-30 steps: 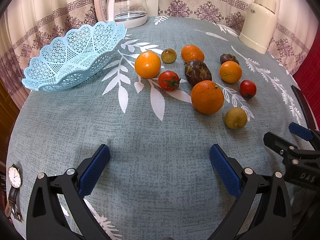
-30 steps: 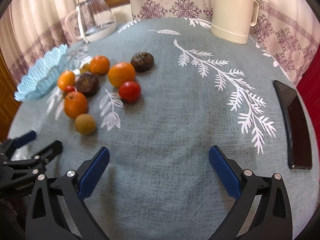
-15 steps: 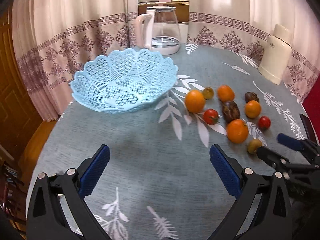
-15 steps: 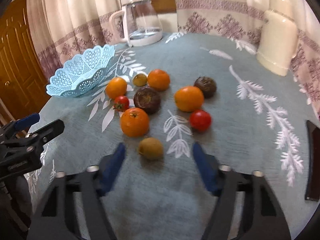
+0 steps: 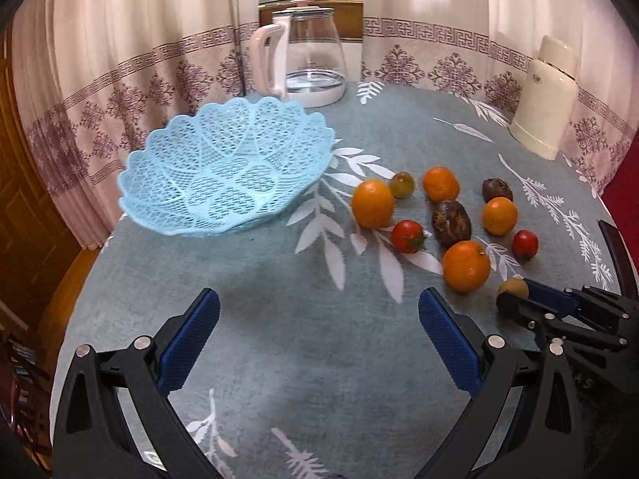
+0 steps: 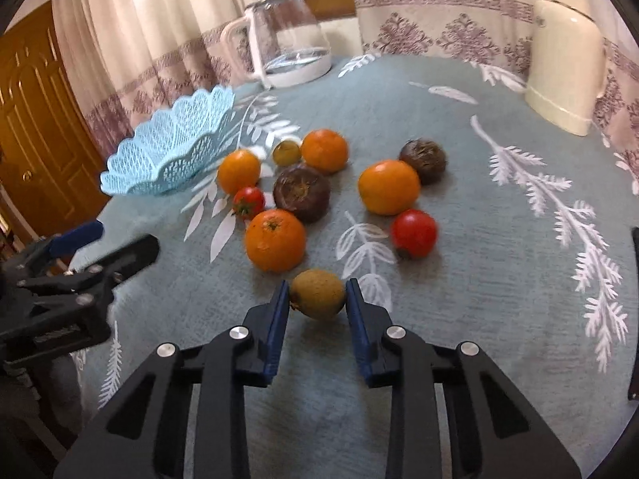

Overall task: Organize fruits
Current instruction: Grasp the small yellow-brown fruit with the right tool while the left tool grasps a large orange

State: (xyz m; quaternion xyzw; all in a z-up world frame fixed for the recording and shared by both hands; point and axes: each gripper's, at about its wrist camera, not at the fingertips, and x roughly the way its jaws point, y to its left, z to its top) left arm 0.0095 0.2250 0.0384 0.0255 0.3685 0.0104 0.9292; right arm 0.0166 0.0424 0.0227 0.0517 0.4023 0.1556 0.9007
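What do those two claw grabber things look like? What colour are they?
Both look alike. The left gripper and the right gripper have black plastic frames with triangle-shaped holes and round silver bolts. Each finger ends in a blue pad with a bumpy grid surface. No cables, sleeves or hands show.

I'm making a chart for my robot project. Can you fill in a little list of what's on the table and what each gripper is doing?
surface: table with a grey-blue leaf-print cloth
basket: light blue lace basket, nothing in it
loose fruit: four oranges, two tomatoes, two dark brown fruits, one small greenish fruit
right gripper: pads on both sides of a small brownish fruit on the cloth
left gripper: open, holding nothing
also there: glass kettle, cream flask
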